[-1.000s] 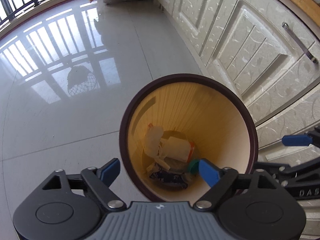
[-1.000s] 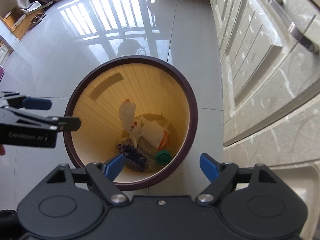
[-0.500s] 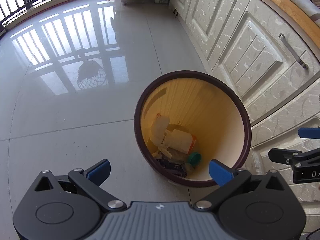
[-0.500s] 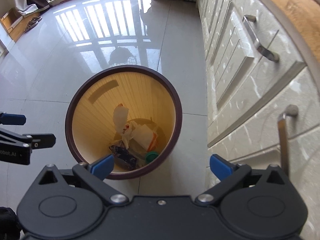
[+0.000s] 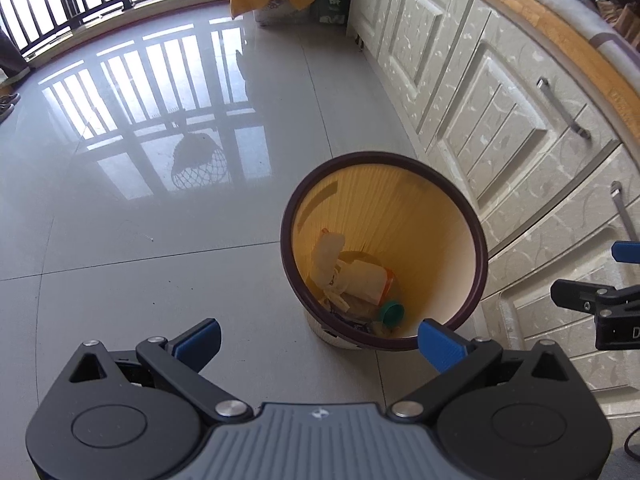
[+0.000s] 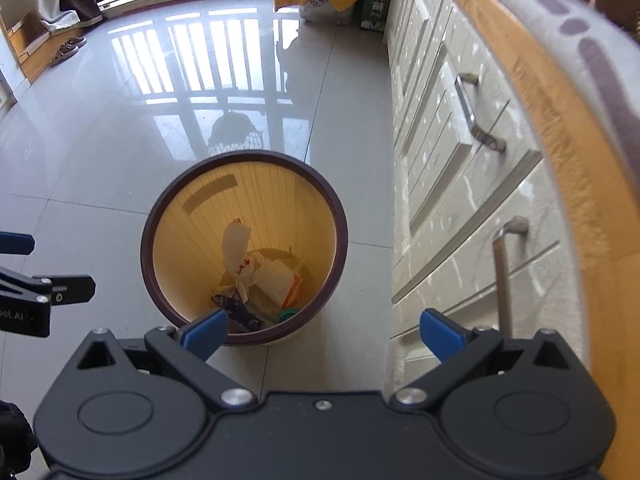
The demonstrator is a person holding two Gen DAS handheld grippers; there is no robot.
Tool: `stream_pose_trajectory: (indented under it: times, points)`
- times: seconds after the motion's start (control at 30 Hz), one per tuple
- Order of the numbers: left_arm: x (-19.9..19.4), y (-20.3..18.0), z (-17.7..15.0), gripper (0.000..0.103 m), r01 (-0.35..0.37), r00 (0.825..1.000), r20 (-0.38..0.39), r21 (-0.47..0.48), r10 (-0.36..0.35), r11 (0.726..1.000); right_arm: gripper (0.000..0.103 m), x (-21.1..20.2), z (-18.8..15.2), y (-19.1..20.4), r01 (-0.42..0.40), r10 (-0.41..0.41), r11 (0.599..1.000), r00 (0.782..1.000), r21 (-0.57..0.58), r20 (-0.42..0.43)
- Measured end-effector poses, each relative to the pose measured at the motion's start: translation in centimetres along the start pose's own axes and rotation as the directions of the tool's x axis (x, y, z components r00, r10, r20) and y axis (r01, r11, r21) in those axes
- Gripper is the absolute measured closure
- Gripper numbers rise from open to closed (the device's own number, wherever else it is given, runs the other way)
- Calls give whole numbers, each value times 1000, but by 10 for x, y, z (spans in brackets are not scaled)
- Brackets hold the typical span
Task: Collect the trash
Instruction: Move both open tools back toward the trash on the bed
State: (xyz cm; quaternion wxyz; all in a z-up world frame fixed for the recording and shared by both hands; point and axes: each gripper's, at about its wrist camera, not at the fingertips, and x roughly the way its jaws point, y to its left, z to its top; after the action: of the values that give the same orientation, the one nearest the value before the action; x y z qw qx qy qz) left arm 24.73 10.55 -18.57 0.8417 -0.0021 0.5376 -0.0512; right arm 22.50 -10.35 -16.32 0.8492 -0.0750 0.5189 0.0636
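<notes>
We see the waste bin (image 5: 460, 216) on the floor (image 5: 120, 280) beside the cabinets (image 5: 500, 120), its trash (image 5: 352, 280) partly hidden by the near rim. Both the left hand-held gripper (image 5: 318, 338) and the right hand-held gripper (image 6: 324, 330) gape wide, having just opened, holding nothing.

Both tools, left (image 5: 318, 340) and right (image 6: 323, 334), rose from the bin (image 5: 478, 256), jaws spread wider

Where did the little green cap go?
The green cap lies at the bottom of the trash bin, on the near side, beside the white paper wrapper. The right wrist view shows it peeking over the bin's near rim.
</notes>
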Motion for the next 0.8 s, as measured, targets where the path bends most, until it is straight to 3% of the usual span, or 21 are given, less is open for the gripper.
stream_pose_trajectory:
  times: [0.43, 0.8]
  points:
    - [-64, -2, -12, 0, 0, 996, 89, -45, 4, 999, 0, -71, -4, 3, -2, 0, 1000, 992, 16, 126]
    - [-131, -30, -5, 0, 21, 974, 225, 5, -21, 1000, 0, -147, -18, -10, 8, -18, 999, 964, 42, 264]
